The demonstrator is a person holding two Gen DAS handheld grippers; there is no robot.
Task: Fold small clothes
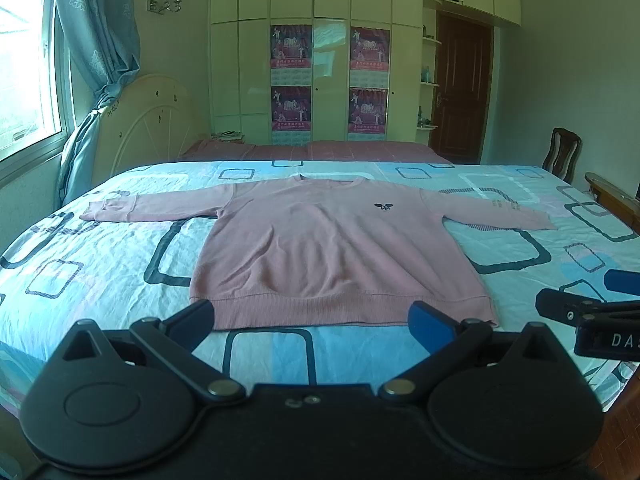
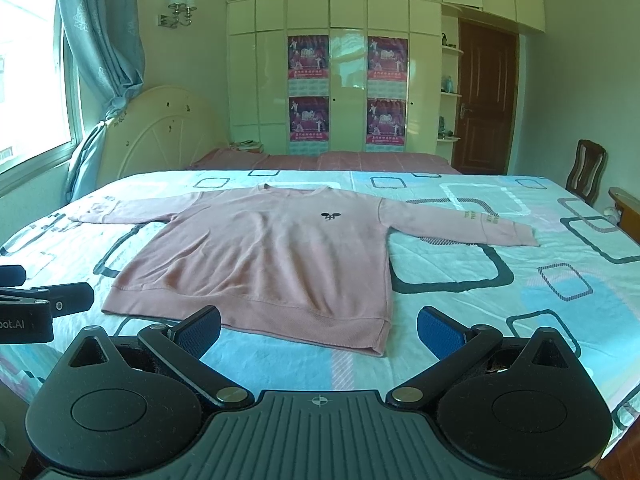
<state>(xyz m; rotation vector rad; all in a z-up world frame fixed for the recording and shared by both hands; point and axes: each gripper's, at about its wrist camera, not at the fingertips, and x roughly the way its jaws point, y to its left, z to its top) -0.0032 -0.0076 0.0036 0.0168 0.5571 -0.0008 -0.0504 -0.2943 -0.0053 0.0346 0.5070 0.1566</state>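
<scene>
A pink long-sleeved sweatshirt [image 1: 320, 240] [image 2: 272, 252] lies flat and face up on the bed, both sleeves spread out sideways and its ribbed hem nearest me. A small dark emblem marks its chest. My left gripper [image 1: 312, 320] is open just short of the hem, with nothing between its blue-padded fingers. My right gripper [image 2: 320, 330] is open too, over the hem's right corner, and holds nothing. Each gripper shows at the edge of the other's view: the right gripper [image 1: 592, 304], the left gripper [image 2: 40, 300].
The bed [image 1: 100, 264] [image 2: 500, 300] has a light blue sheet with dark rounded squares. Behind it are a red blanket [image 1: 320, 150], a cream headboard [image 1: 148, 120], a wardrobe [image 2: 340, 72] with posters, a brown door [image 2: 486, 100], a window with a blue curtain on the left, and a wooden chair [image 2: 586, 170] at the right.
</scene>
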